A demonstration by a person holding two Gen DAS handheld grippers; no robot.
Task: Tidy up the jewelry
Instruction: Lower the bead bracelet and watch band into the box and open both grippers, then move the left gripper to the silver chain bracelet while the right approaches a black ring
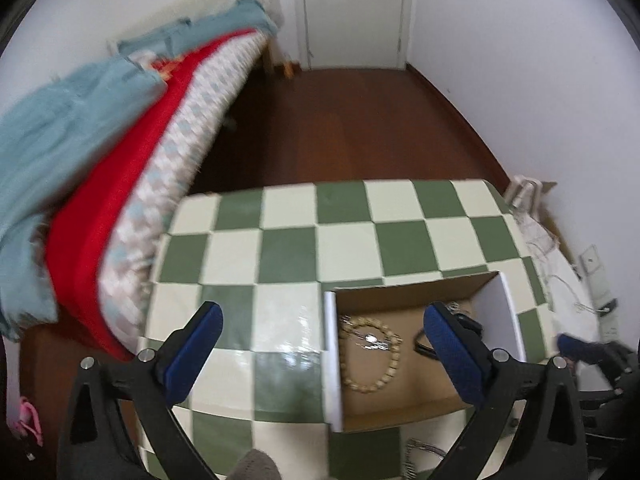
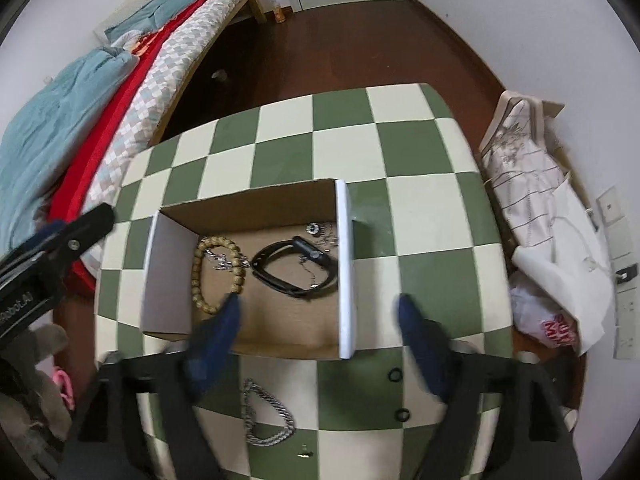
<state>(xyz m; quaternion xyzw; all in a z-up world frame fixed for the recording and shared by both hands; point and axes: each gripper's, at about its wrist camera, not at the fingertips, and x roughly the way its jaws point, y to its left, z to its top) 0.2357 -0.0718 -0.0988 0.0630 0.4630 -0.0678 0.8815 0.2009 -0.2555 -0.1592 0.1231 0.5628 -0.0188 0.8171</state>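
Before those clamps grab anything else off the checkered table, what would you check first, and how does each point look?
1. Right hand-held gripper open and holding nothing: ok.
2. Left hand-held gripper open and holding nothing: ok.
3. Silver chain outside the cardboard box, lying free on the table: ok.
4. Two small black rings also outside the box: ok.
5. Bare floor left in the box beside the wooden bead bracelet and black band: ok.
6. Chain free of knots: cannot tell.

Bed [image 2: 120, 72] left of checkered table [image 2: 420, 148]; white door [image 1: 352, 12] beyond; bags [image 2: 536, 208], perhaps laundry, right.
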